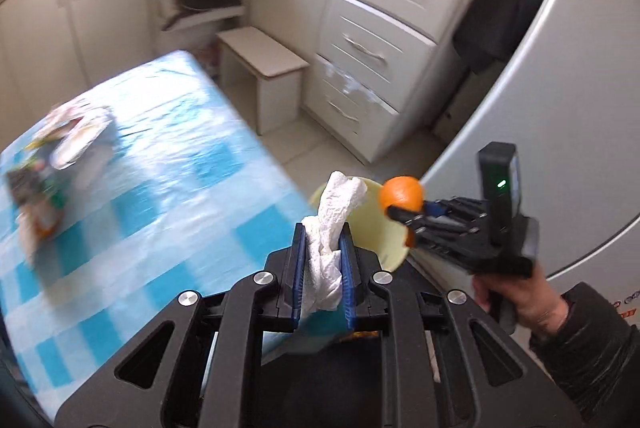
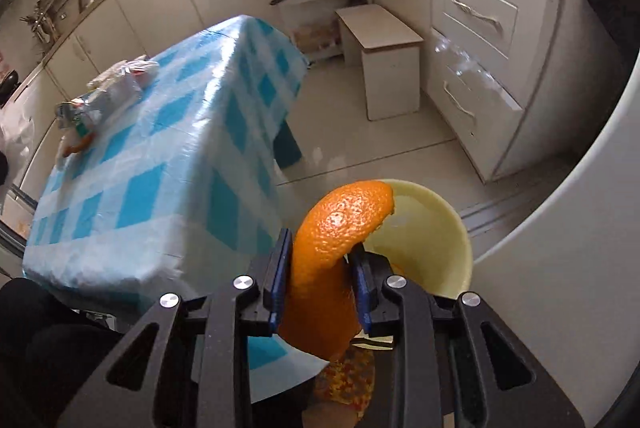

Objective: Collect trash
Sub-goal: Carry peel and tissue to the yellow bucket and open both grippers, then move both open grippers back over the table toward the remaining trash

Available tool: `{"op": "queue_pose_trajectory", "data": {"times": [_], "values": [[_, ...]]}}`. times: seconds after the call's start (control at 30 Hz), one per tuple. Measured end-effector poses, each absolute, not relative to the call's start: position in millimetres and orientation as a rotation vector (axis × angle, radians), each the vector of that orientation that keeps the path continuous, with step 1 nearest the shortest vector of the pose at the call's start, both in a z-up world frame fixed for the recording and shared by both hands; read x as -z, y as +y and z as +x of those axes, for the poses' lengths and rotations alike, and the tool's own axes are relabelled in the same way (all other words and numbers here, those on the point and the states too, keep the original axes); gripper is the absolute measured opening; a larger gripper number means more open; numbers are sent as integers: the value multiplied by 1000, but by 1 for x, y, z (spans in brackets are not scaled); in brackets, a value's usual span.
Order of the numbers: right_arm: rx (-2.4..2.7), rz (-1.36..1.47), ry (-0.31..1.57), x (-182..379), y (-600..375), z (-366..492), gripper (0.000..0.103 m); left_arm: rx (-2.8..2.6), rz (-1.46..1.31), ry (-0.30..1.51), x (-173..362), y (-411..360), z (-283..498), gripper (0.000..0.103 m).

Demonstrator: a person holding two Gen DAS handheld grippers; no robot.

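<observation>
Just above the pale yellow bin (image 2: 436, 248), the right gripper (image 2: 320, 284) pinches a curl of orange peel (image 2: 340, 228), and the left gripper (image 1: 324, 260) clamps a crumpled white paper towel (image 1: 332, 224). Both look light, soft and crushable, best held mid-body as now. Beyond the bin, more wrappers (image 2: 100, 100) lie on the far side of the blue-checked table (image 2: 168, 168); no writing is legible.

Colours, kitchen shot

Tablecloth (image 2: 168, 164) blue-and-white check; peel (image 2: 340, 228) orange; tissue (image 1: 332, 228) white; bin (image 2: 432, 228) pale yellow; gripper pads (image 1: 298, 276) blue; cabinets (image 2: 480, 8) cream.
</observation>
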State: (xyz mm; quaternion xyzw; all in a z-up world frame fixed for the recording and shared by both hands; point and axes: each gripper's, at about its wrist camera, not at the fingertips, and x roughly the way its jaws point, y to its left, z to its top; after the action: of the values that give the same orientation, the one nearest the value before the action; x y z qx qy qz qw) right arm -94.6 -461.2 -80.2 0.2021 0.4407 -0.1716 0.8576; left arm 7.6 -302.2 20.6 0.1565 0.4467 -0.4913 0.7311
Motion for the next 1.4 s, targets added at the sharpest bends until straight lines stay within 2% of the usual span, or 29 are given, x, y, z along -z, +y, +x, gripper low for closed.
{"op": "queue_pose_trajectory", "data": {"times": [0.2, 0.33, 0.43, 0.5, 0.57, 0.63, 0.93, 1.07, 1.4], "values": [[390, 468, 989, 120, -492, -90, 34, 1159, 489, 1072, 11, -405, -7, 15], [414, 487, 968, 124, -505, -107, 49, 1150, 567, 1154, 46, -450, -7, 17], [420, 492, 955, 122, -507, -119, 52, 1133, 596, 1198, 66, -465, -7, 26], [423, 498, 944, 118, -507, -126, 53, 1128, 598, 1204, 70, -466, -8, 39], [423, 506, 931, 114, -508, -132, 54, 1121, 595, 1195, 68, -461, -9, 46], [420, 509, 913, 107, -505, -138, 56, 1118, 590, 1189, 65, -458, -8, 48], [365, 481, 789, 49, -474, -141, 61, 1042, 480, 1083, 20, -401, 5, 55], [329, 441, 725, 16, -452, -135, 66, 957, 405, 1025, -1, -347, 18, 62], [179, 367, 615, -44, -374, -97, 76, 679, 257, 926, -29, -213, 52, 69]]}}
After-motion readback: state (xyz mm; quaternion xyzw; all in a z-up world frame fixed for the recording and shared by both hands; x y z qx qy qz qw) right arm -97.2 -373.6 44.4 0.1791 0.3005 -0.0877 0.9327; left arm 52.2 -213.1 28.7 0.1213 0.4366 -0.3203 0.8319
